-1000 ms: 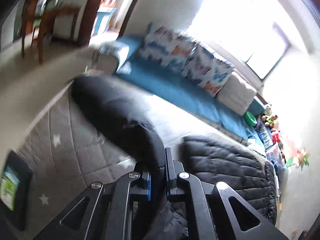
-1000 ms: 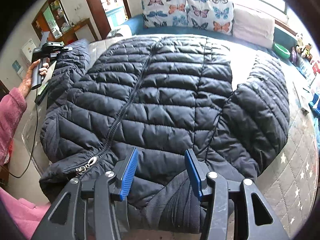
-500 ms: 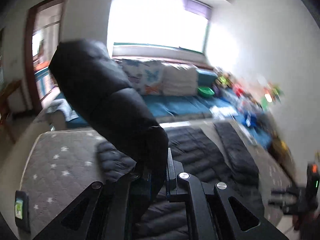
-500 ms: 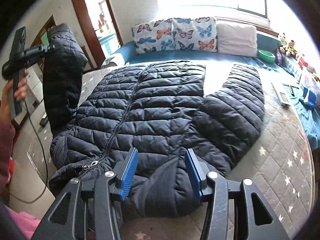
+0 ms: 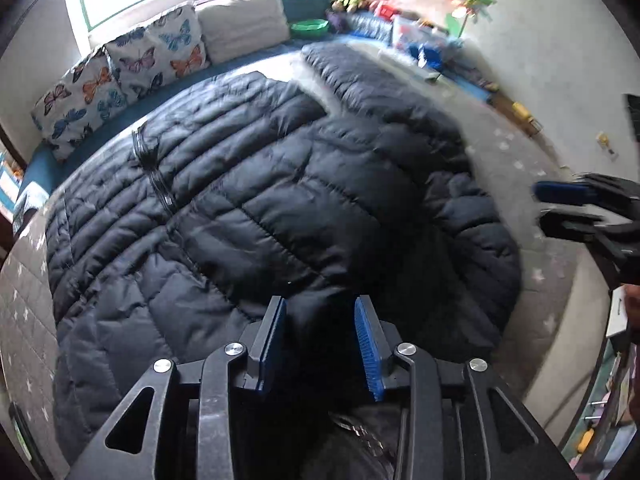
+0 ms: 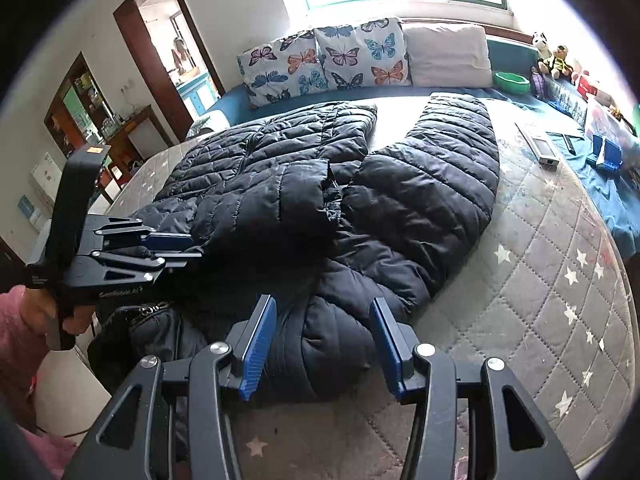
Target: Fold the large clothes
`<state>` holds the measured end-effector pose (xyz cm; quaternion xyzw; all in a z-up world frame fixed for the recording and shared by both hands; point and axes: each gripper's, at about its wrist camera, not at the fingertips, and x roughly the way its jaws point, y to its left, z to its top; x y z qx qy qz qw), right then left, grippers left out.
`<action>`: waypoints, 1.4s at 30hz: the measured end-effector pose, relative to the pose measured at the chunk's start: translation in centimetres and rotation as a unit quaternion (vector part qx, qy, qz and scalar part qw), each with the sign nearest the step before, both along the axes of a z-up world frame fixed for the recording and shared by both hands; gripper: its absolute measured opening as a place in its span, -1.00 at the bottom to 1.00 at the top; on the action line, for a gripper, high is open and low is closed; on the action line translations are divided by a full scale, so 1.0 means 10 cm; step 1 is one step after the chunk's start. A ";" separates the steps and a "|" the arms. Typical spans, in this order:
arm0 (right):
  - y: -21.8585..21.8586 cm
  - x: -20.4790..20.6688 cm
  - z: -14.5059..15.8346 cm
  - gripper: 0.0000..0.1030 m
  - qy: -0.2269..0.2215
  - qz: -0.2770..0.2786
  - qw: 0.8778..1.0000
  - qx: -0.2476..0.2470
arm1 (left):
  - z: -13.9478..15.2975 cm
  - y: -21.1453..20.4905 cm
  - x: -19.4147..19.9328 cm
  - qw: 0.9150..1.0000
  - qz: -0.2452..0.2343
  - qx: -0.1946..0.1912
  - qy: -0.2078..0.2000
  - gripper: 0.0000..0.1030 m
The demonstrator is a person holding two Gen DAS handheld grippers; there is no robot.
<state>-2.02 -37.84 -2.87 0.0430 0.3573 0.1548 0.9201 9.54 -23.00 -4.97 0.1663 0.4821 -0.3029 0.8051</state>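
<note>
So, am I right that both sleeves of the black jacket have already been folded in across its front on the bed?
Not quite: only one sleeve lies folded across the front of the jacket. The other sleeve is spread out to the side on the bed, as the right wrist view shows. The rest is right.

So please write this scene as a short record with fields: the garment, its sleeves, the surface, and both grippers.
garment: black quilted puffer jacket, lying flat, zipper side up
near sleeve: folded across the jacket front
far sleeve: spread out to the side on the mattress
surface: grey quilted mattress with white stars
left gripper: jaws opening, over the folded sleeve, pads not pressing the fabric
right gripper: open, above the jacket's collar end, holding nothing
background: butterfly cushions under the window
</note>
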 end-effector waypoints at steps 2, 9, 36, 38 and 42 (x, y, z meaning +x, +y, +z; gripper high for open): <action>0.04 0.04 0.05 0.03 -0.002 0.007 1.000 0.001 | 0.24 0.16 -0.02 1.000 0.005 -0.019 -0.021 0.13; 0.35 0.46 0.20 0.19 0.001 0.060 0.998 0.007 | 0.98 1.24 0.05 0.993 0.087 -0.042 -0.062 0.32; 0.44 0.90 -0.42 -0.68 0.117 0.005 0.993 -0.001 | -0.18 2.96 0.17 0.974 0.208 -0.060 0.071 0.76; 0.38 0.89 -0.34 -0.66 0.115 0.010 0.993 0.009 | 0.04 2.93 0.11 0.977 0.201 -0.050 0.041 0.75; 0.45 0.70 0.04 -0.44 0.060 0.010 0.996 -0.060 | 0.52 2.81 0.02 0.981 0.186 -0.048 -0.025 0.75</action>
